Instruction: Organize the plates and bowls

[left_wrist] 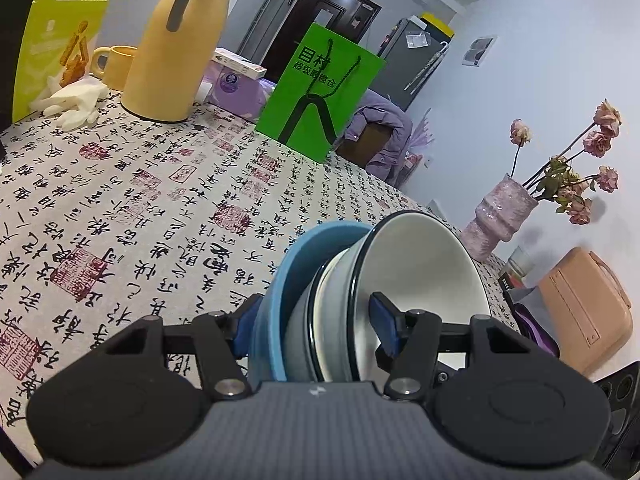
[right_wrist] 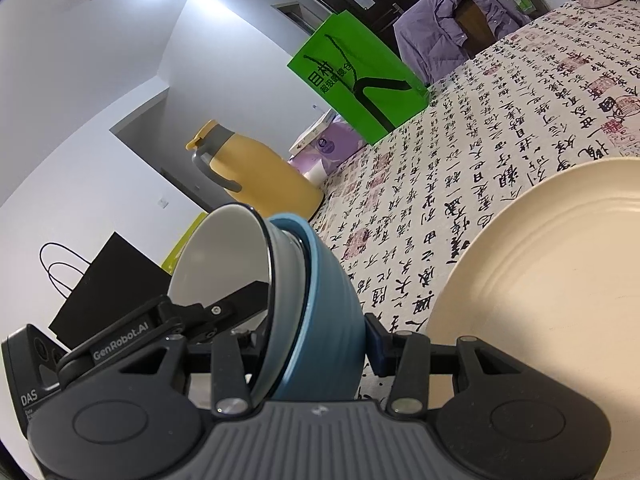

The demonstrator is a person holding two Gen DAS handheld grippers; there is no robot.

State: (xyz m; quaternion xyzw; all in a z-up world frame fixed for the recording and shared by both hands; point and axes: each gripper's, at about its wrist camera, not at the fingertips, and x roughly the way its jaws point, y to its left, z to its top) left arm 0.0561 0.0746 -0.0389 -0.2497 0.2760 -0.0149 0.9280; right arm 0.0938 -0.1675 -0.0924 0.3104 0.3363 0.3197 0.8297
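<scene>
While both my grippers [left_wrist: 316,326] [right_wrist: 316,340] are clamping the nested bowls [left_wrist: 360,300], the cream plate [right_wrist: 540,272] is lying just beyond my right fingers.

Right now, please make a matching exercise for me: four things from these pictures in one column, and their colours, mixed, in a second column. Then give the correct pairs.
Things:
1. outer bowl of the nested stack, held by both grippers
2. shopping bag standing on the table
3. thermos jug
4. big plate lying on the tablecloth

Colours:
A. cream
B. blue
C. yellow
D. bright green

Pairs: 1-B, 2-D, 3-C, 4-A
</scene>
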